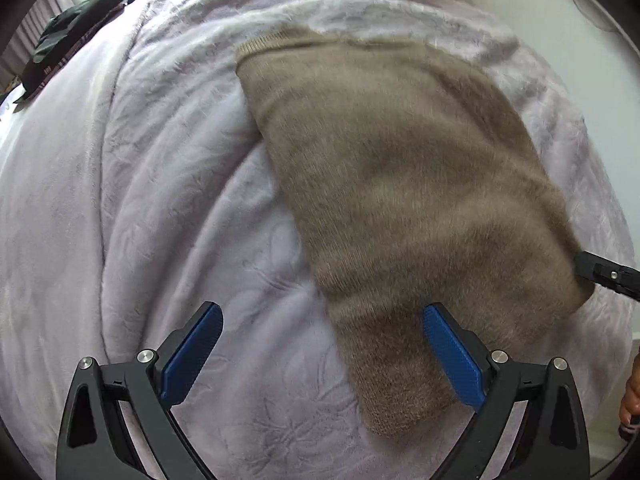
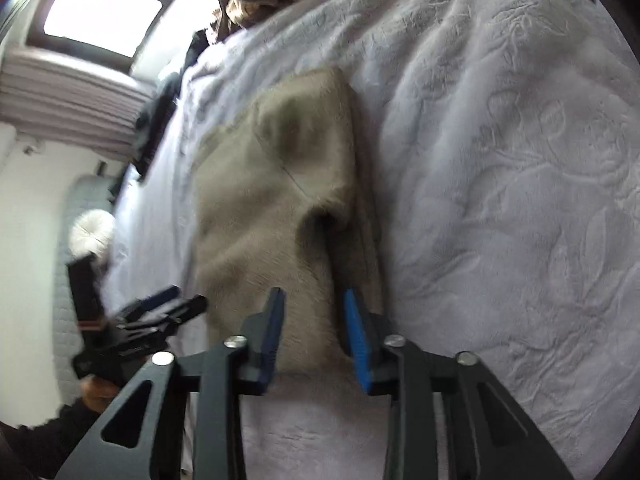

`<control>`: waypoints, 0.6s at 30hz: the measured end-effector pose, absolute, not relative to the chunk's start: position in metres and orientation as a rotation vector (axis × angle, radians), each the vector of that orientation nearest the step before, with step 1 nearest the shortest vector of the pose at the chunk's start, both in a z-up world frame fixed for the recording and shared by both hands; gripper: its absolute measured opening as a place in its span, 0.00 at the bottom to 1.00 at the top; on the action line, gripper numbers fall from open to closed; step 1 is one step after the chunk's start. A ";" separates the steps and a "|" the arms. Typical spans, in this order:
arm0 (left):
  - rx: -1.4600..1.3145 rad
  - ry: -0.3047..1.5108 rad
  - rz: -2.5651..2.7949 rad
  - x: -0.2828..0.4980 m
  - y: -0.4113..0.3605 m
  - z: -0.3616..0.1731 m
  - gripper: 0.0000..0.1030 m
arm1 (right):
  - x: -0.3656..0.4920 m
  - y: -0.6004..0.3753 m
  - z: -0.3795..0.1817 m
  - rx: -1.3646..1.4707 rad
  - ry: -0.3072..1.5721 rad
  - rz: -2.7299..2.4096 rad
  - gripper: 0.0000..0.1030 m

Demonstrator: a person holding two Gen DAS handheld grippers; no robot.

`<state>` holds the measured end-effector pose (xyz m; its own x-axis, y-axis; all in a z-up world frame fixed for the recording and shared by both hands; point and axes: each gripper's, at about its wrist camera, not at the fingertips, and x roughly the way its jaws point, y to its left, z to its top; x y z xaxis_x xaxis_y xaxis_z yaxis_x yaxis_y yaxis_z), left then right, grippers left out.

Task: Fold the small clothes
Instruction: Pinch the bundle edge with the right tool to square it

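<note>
1. On the lilac embossed blanket [image 1: 160, 184] a taupe knit garment [image 1: 400, 168] lies spread flat, its ribbed hem [image 1: 264, 42] at the far end in the left wrist view.
2. The left gripper [image 1: 322, 356] is held with its blue pads [image 1: 192, 356] spread wide; the garment's near corner lies partly between them but is not pinched.
3. The right gripper [image 2: 314, 336] is set at the opposite near edge, its fingers [image 2: 357, 340] narrowly parted with cloth between them; whether the pads press on it cannot be told through the blur.
4. Both corners are best gripped at matching depth, so that the fold line runs straight.
5. A single edge is to be taken, not the blanket beneath.
6. The lifted edge [image 2: 320, 216] is to be carried evenly toward the ribbed hem.
</note>
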<state>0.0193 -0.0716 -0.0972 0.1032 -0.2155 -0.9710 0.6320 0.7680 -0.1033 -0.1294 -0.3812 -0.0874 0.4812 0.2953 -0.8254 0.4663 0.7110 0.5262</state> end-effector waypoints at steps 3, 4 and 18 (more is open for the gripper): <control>0.396 1.376 -0.620 0.012 -0.069 -0.115 0.98 | -0.135 -0.382 -0.110 0.809 1.175 -0.173 0.15; 0.380 1.396 -0.612 0.011 -0.067 -0.117 0.98 | -0.139 -0.385 -0.116 0.835 1.182 -0.185 0.15; 0.320 1.427 -0.448 -0.022 -0.061 -0.070 0.98 | -0.141 -0.397 -0.121 0.939 1.258 -0.169 0.17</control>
<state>-0.0218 -0.0608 -0.0703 0.0829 -0.1055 -0.9910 0.4794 0.8760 -0.0532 -0.1411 -0.3973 -0.1210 0.3482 0.3709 -0.8609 0.5846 0.6320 0.5088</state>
